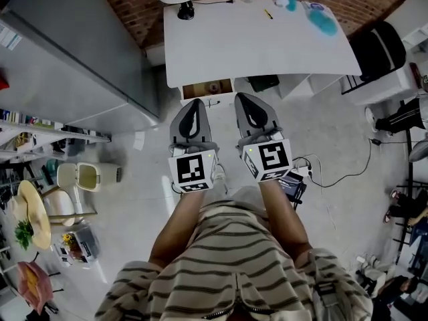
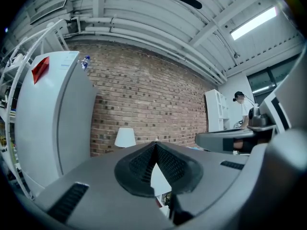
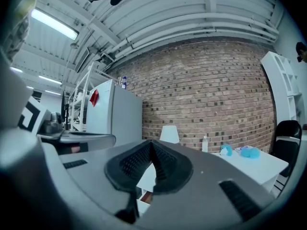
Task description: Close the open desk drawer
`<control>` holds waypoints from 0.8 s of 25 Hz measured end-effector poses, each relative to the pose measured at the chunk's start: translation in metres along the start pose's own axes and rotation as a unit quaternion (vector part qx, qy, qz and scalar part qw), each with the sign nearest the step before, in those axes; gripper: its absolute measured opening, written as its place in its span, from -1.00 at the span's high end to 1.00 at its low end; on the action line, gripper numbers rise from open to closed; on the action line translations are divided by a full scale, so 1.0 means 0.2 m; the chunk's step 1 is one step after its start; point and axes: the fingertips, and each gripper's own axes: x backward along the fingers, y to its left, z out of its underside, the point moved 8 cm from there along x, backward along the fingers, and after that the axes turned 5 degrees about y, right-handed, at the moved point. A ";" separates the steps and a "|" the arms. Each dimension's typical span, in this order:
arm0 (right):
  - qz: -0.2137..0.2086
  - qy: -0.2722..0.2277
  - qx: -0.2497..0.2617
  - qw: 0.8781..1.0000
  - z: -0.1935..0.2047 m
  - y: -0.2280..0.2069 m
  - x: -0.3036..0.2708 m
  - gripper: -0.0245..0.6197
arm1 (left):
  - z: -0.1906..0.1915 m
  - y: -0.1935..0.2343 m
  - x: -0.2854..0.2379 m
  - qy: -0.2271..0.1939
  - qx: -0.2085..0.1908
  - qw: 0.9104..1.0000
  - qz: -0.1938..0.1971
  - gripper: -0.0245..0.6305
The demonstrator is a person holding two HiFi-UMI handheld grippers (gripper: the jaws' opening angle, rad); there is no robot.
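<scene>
Head view shows the white rectangular desk (image 1: pixel 267 45), its shallow wood-lined drawer (image 1: pixel 207 87) open at the near left corner. Just short of it hover the grey left gripper (image 1: pixel 194 107) and grey right gripper (image 1: pixel 245 101), both with jaw tips pinched together and empty.

A short-sleeved shirt (image 1: pixel 234 246) with beige and dark horizontal stripes is worn. Ahead of the shirt, the left gripper (image 1: pixel 196 103) and right gripper (image 1: pixel 245 99) are formed as grey wedge-shaped shells lined with black ribbed pads (image 2: pixel 139 166). Nearest the shirt, the left cube (image 1: pixel 194 171) and right cube (image 1: pixel 270 159) are printed white with black square markers.
</scene>
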 end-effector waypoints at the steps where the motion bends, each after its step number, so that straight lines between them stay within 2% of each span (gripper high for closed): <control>1: 0.001 0.001 0.001 1.000 0.00 0.00 -0.02 0.89 | 0.00 0.01 -0.02 -0.001 0.001 1.000 0.002 0.91; 11: 0.010 0.017 -0.004 1.000 0.03 -0.09 -0.10 0.89 | 0.03 0.00 -0.14 0.009 0.002 1.000 0.015 0.91; 20: -0.005 0.029 -0.027 0.999 0.11 -0.22 -0.21 0.89 | 0.08 -0.03 -0.28 0.030 0.001 1.000 0.007 0.91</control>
